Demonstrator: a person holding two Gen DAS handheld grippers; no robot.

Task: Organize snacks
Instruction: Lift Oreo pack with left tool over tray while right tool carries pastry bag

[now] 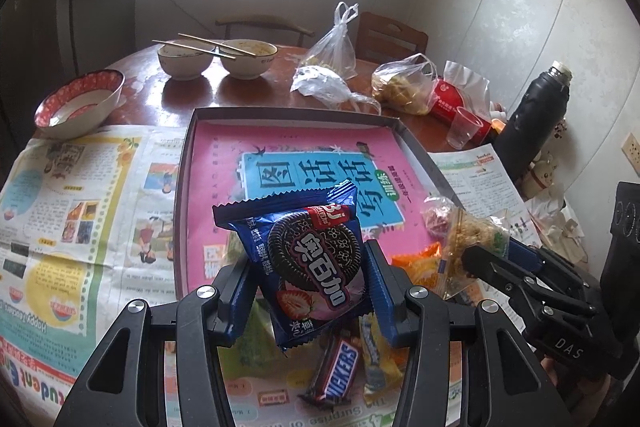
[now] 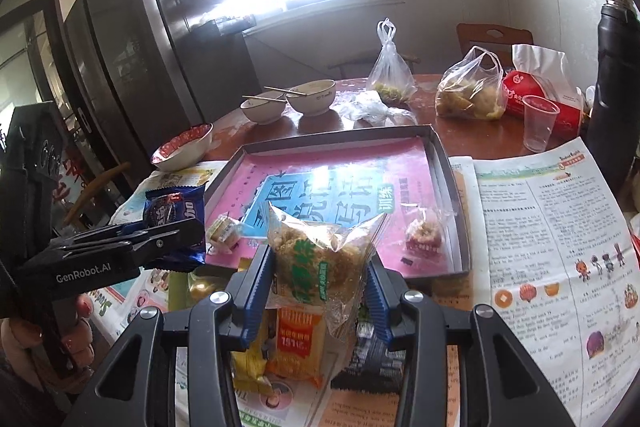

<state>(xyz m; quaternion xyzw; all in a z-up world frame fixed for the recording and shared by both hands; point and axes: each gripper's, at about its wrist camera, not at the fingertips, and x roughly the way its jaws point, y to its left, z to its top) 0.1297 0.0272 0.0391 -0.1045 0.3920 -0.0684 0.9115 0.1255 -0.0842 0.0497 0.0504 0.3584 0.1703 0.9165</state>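
Carrying two snack packs toward the shallow tray [image 1: 188,163], one in each gripper.

Pinching the blue cookie packet [image 1: 304,259] across its lower half with the left gripper [image 1: 306,287], just short of the tray's near rim and above the leftover pile with the Snickers bar [image 1: 336,371]. Clamping the clear crumbly-snack bag [image 2: 320,259] at its base with the right gripper [image 2: 318,291], likewise over the tray's near edge. Already lying inside the tray: a small clear-wrapped sweet [image 2: 426,237] toward its near right corner, and possibly a second small piece [image 2: 224,229] near the left wall, though hard to make out. Judging both packs light, crinkly and slippery, with brittle contents: gripping gently across the middle or at a sealed end, never squeezing hard.
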